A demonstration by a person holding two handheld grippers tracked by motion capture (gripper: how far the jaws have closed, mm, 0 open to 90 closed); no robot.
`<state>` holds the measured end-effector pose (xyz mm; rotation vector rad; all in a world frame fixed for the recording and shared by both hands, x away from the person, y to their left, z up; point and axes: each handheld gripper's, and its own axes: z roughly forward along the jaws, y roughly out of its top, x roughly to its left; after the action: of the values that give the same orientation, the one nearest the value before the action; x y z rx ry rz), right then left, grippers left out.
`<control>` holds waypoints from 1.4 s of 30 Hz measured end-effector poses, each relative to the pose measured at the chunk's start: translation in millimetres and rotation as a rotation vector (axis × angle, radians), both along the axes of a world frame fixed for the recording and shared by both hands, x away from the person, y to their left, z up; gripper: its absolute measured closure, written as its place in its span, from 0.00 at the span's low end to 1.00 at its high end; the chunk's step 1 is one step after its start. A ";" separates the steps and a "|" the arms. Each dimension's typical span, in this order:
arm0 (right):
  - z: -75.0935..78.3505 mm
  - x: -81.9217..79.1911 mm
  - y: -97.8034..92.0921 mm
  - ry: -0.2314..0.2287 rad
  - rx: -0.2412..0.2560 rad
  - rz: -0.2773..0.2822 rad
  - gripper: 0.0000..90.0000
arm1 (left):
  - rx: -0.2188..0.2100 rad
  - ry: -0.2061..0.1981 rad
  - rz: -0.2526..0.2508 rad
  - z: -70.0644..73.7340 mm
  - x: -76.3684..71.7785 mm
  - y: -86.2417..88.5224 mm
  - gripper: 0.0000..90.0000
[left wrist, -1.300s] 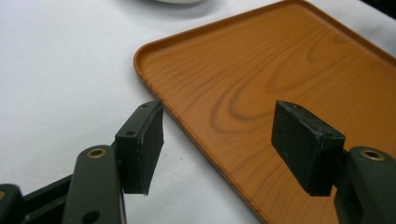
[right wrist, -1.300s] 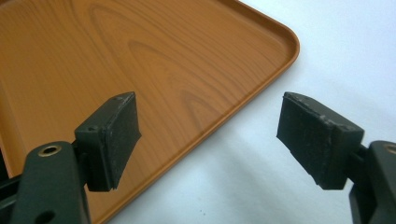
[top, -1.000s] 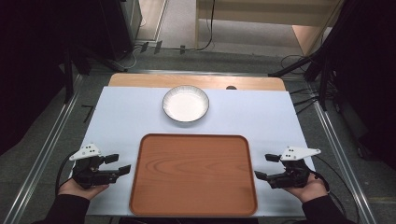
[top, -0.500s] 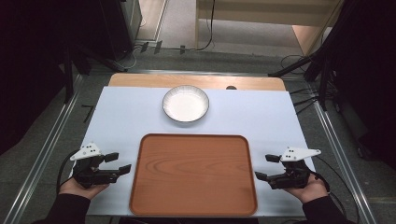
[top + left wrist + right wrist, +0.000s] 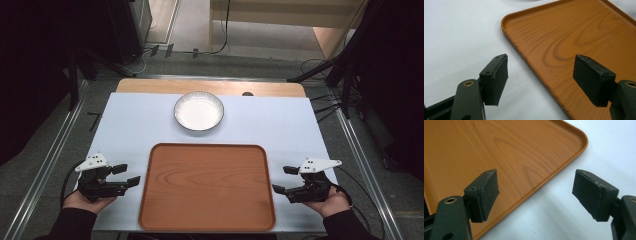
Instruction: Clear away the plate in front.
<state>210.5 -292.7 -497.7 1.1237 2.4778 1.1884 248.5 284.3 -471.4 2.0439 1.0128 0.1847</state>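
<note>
Tray [image 5: 207, 192], wood-grain orange-brown with a raised rim and rounded corners, lies flat on the white table [image 5: 130, 130], centred along the near edge and bare inside. Left tool [image 5: 127, 175] rests low at the tray's left side, near the near-left corner of the table, held in a hand [image 5: 85, 200]; its jaws stand wide apart, holding nothing. In the left gripper view the tray rim [image 5: 524, 53] runs between the two pads: one pad over the white table, the other over the tray surface; contact with the rim cannot be told. Right tool [image 5: 282, 180] sits mirrored at the tray's right side, near the near-right corner, held in the other hand [image 5: 330, 202]; jaws likewise spread wide, nothing between them. In the right gripper view the tray's corner and rim [image 5: 564, 163] pass between the pads, one pad over the wood grain, one over the table. Bowl [image 5: 198, 111], round, metal rim, white inside, stands behind the tray toward the far edge, just clear of the tray's far rim.
</note>
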 end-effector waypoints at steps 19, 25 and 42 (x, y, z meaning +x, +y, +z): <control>-1.0 0.5 -0.1 0.009 -0.003 -0.004 0.24 | 0.007 -0.006 0.015 -0.2 0.4 -0.1 0.32; -1.1 0.6 -0.2 0.011 -0.003 -0.003 0.24 | 0.012 -0.004 0.008 -0.7 0.5 -0.9 0.32; -1.9 0.9 -0.1 0.008 -0.013 0.002 0.24 | 0.021 0.011 0.009 -1.1 6.0 -8.7 0.34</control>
<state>211.5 -292.8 -499.6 1.1258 2.4894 1.1693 254.6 275.6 -472.5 2.0617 1.0312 0.1896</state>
